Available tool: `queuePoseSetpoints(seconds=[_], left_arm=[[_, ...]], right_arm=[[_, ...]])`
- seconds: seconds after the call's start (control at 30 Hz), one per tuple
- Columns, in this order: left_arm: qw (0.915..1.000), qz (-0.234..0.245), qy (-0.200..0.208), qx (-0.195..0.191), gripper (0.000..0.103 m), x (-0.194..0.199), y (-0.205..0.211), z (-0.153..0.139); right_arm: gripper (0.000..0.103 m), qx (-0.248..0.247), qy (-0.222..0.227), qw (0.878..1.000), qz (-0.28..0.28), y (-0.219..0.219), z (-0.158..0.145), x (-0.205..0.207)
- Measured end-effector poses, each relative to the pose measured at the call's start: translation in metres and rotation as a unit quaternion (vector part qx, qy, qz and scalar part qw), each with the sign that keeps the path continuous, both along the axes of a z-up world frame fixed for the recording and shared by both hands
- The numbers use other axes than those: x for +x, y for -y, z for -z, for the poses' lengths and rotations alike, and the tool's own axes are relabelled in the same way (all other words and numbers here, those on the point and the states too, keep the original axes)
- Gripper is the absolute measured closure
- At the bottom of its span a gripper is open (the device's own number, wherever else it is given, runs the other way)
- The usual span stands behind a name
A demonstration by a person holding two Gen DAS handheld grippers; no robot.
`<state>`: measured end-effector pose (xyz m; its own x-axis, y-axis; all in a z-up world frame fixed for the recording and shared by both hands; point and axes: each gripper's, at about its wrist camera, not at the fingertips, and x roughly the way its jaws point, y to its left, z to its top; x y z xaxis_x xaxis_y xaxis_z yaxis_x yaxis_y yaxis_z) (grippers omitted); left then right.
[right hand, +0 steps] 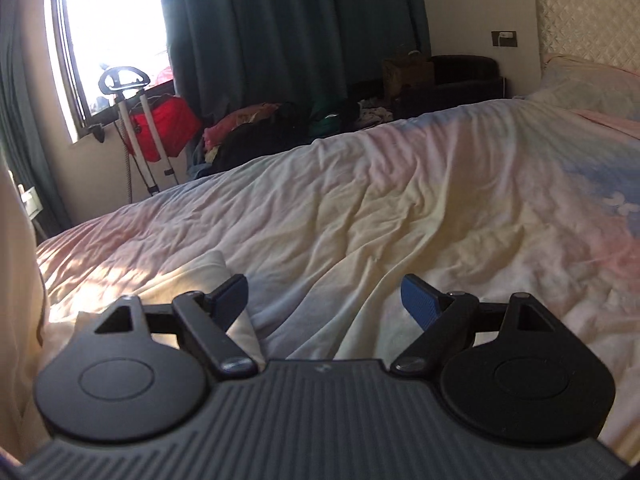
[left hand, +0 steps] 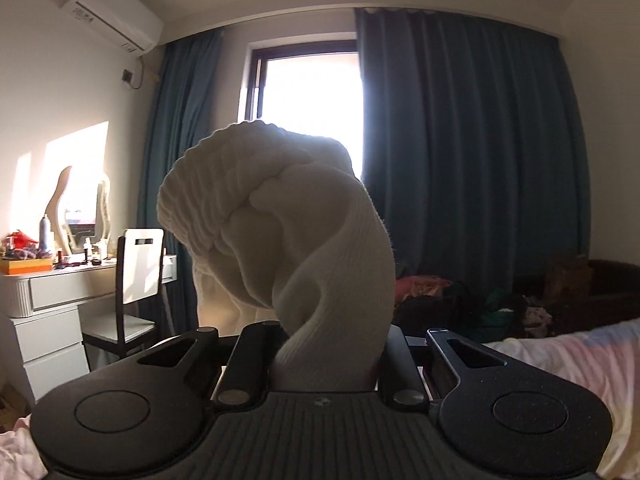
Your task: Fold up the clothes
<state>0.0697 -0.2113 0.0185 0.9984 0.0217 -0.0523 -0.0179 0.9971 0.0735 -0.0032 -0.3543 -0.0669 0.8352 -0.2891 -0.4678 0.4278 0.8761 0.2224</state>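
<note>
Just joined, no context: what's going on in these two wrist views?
A person is folding clothes with a handheld gripper in each hand. The left gripper is shut on a white ribbed knit garment, which is bunched up and held in the air facing the window. The right gripper is open and holds nothing, low over the rumpled pastel bedspread, with a pale cloth lying by its left finger.

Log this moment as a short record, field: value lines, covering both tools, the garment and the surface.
left tool: shut on white knit garment, held up toward the window
right tool: open, nothing between its fingers, over the bed
bed cover: pastel, wrinkled
cream cloth: lying on the bed by the right tool's left finger
</note>
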Motion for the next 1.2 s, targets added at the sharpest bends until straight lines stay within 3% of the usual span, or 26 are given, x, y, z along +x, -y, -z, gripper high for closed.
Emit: queuePoseSetpoints(seconds=[0.13,0.3,0.37,0.43,0.5,0.6,0.67,0.77,0.9,1.03,1.2], left_arm=[[0.9957,0.053,-0.037,0.066,0.085,0.008,0.047,0.061],[0.9702,0.127,-0.155,0.135,0.083,0.025,0.080,0.128],[0.9660,0.136,-0.159,0.152,0.080,0.026,0.080,0.138],[0.9618,0.150,-0.166,0.158,0.073,0.029,0.074,0.142],[0.9552,0.177,-0.186,0.147,0.043,0.034,0.059,0.142],[0.9426,0.226,-0.191,0.155,0.028,0.023,0.034,0.142],[0.9378,0.242,-0.189,0.161,0.022,0.011,-0.010,0.144],[0.9356,0.246,-0.192,0.166,0.018,-0.008,-0.048,0.138],[0.9334,0.227,-0.192,0.201,0.016,-0.038,-0.077,0.120],[0.9375,0.193,-0.183,0.225,0.015,-0.047,-0.107,0.113],[0.9459,0.160,-0.186,0.212,0.015,-0.051,-0.117,0.116]], right_arm=[[0.018,0.021,0.013,1.000,0.018,0.013,0.001,-0.005],[0.018,0.056,0.022,0.998,0.018,0.026,0.006,-0.005],[0.018,0.074,0.023,0.997,0.008,0.028,0.008,-0.004],[0.018,0.125,0.031,0.992,-0.008,0.034,0.014,-0.003],[0.018,0.193,0.041,0.980,-0.029,0.044,0.023,-0.001],[0.018,0.321,0.050,0.943,-0.073,0.055,0.042,0.004],[0.016,0.357,0.057,0.928,-0.086,0.055,0.047,0.006],[0.016,0.382,0.056,0.916,-0.108,0.048,0.049,0.011],[0.016,0.383,0.039,0.917,-0.107,0.036,0.052,0.011],[0.016,0.416,0.029,0.902,-0.117,0.031,0.061,0.011],[0.016,0.385,0.019,0.913,-0.136,0.019,0.051,0.026]])
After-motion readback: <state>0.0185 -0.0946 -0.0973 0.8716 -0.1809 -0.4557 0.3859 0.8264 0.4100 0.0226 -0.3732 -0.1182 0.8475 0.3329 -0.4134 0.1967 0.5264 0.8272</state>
